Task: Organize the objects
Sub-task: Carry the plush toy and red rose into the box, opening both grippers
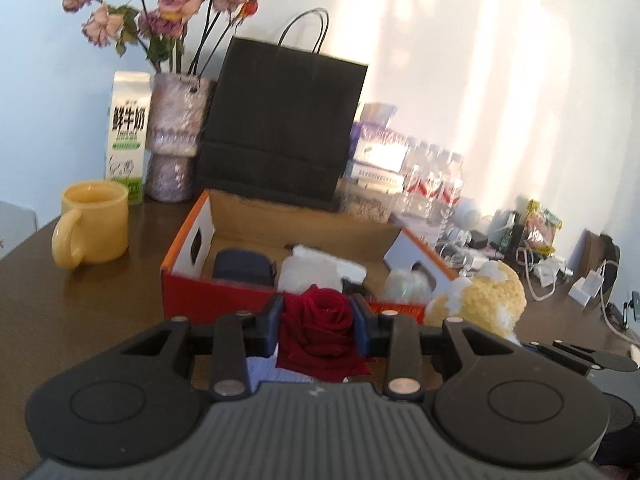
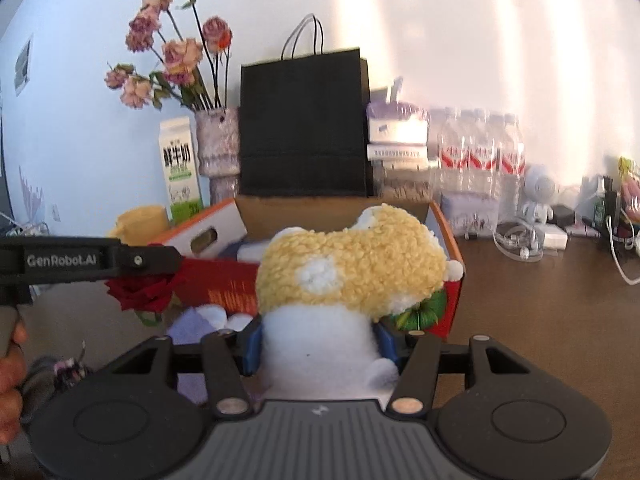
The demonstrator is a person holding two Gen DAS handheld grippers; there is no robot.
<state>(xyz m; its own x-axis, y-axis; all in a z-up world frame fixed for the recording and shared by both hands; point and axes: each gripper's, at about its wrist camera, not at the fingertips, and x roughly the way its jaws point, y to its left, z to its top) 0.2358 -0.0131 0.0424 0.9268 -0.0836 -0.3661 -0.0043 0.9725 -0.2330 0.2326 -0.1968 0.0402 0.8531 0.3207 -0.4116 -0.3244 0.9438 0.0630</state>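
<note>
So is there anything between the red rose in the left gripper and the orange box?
Nothing visible. The left gripper holds the red rose just before the near wall of the orange box, whose top is open.

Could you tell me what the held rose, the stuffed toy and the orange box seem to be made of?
Rose: matte, velvety petals, real or fabric, can't tell.
Stuffed toy: curly fleece, nubby yellow-and-white pile.
Orange box: printed cardboard, brown raw inside.

red rose (image 1: 318,322) and plush toy (image 2: 348,276) — both held aloft.
</note>
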